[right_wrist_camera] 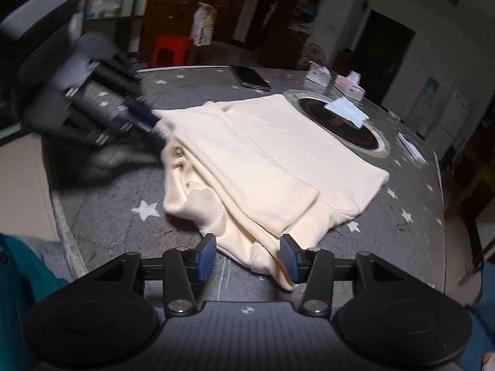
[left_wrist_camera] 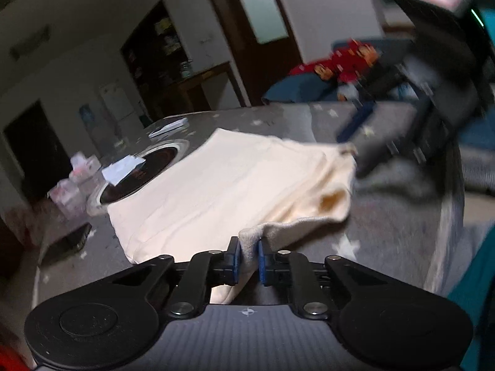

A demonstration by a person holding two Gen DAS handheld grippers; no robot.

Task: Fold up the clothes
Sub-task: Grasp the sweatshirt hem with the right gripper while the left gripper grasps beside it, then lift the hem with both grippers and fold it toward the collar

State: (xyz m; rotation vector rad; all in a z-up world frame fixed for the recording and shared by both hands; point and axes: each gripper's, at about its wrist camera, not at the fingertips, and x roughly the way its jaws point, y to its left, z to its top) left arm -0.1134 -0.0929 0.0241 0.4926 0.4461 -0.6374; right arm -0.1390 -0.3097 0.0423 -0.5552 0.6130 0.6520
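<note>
A cream garment (right_wrist_camera: 266, 167) is seen lying partly folded on a round surface (right_wrist_camera: 117, 204) covered by a grey cloth printed with white stars. In the right wrist view, it is spread across the middle of the surface, with its folded layers reaching toward the near edge.

The left gripper (left_wrist_camera: 248, 258) is closed on a bunched edge of the garment, the fabric being pinched between its two blue pads. In the right wrist view the same gripper (right_wrist_camera: 156, 125) is seen blurred at the far left corner of the garment, where the fabric is drawn up into a point.

The right gripper (right_wrist_camera: 249, 258) is held wide open at the near edge of the surface. A hem of the garment lies between its blue pads and touches the right-hand pad, but nothing is clamped. In the left wrist view this gripper (left_wrist_camera: 352, 142) is heavily blurred beside the garment's corner, and its opening cannot be read there.

Toward the far edge a dark circular hob (right_wrist_camera: 340, 123) is set into the surface, with a white paper (right_wrist_camera: 348, 109) lying on it. A dark phone (right_wrist_camera: 250, 78) is seen near the far edge, and small white boxes (right_wrist_camera: 349, 86) stand beyond the hob.
</note>
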